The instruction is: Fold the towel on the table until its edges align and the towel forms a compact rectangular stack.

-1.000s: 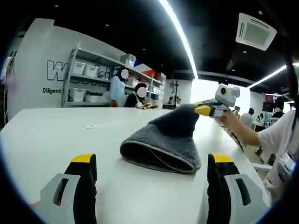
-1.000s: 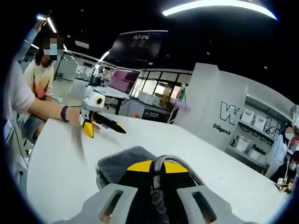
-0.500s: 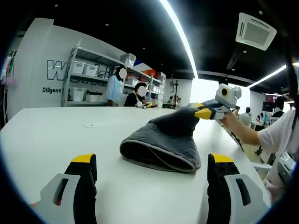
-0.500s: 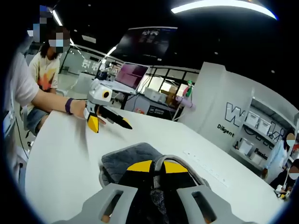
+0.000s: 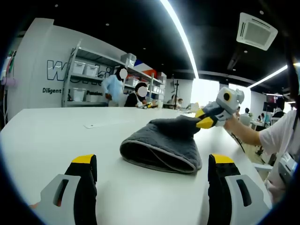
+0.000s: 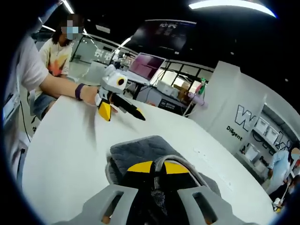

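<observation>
A dark grey towel [image 5: 161, 145] lies folded over on the white table [image 5: 51, 140], with its rounded folded edge toward the left gripper view. My left gripper [image 5: 152, 160] stands open just short of it, its jaws wide apart and holding nothing. My right gripper [image 5: 202, 120] comes in from the right, shut on the towel's far corner and holding it a little above the heap. In the right gripper view the towel [image 6: 138, 151] lies below my shut right gripper [image 6: 157, 168], with a light towel edge pinched between the jaws. Beyond it a hand holds the left gripper [image 6: 121, 112] low over the table.
A small white label [image 5: 91, 125] lies on the table at the left. Shelves with white bins [image 5: 86, 82] and standing people are behind the table's far edge. A seated person [image 6: 56, 54] is beyond the table's end, and monitors [image 6: 150, 68] stand further back.
My right gripper has lowered the held towel corner, so the raised peak has flattened toward the heap. The left gripper has stayed in place, open.
</observation>
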